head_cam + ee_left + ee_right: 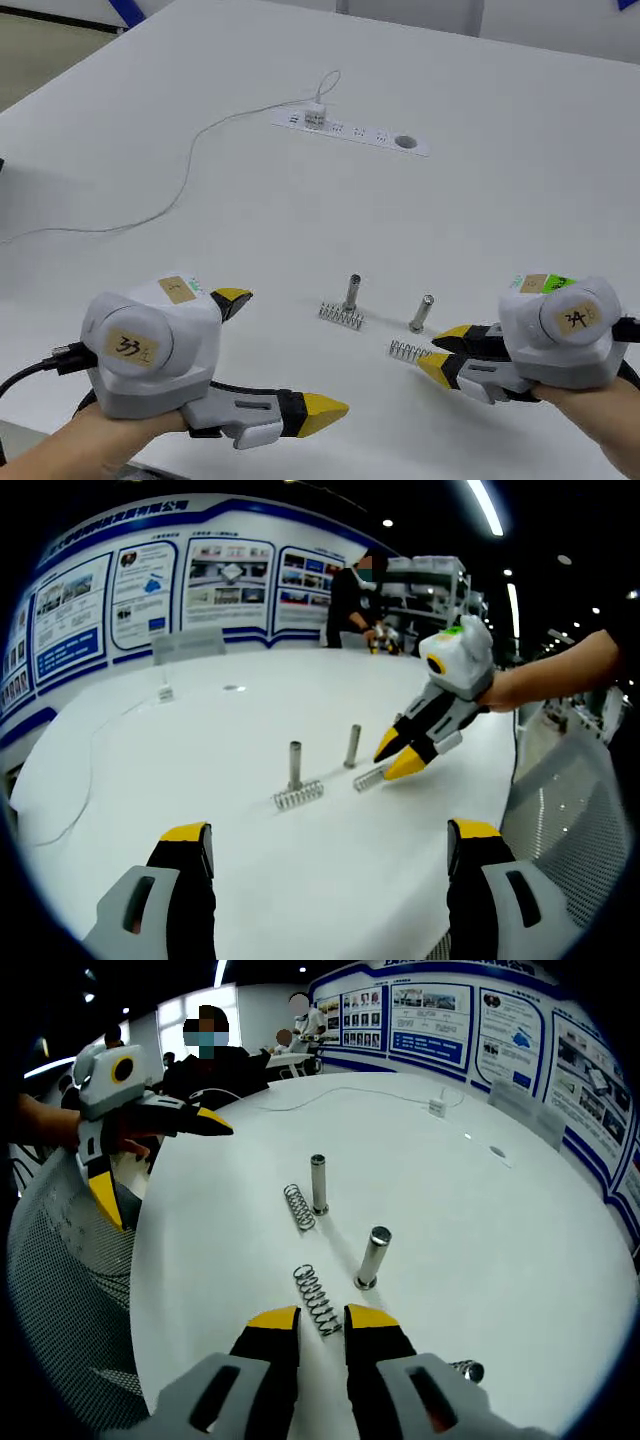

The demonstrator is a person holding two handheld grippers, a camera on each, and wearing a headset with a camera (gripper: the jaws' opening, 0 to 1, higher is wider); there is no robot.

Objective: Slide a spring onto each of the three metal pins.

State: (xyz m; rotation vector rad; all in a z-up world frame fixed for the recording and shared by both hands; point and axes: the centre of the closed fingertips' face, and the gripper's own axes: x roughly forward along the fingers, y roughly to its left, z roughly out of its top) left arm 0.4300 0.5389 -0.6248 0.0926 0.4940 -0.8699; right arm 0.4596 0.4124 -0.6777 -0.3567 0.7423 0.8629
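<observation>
Polished metal pins (352,290) and coiled-wire springs (340,317) – both glossy – on a smooth, matt table top (250,220).

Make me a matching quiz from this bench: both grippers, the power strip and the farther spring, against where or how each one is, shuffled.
1 left gripper
2 right gripper
3 power strip
4 far spring

A lies at the foot of an upright pin
B jaws spread wide, nothing between them
C far across the table, white cable plugged in
D jaw tips either side of the near spring's end

Pairs: 1-B, 2-D, 3-C, 4-A
</observation>
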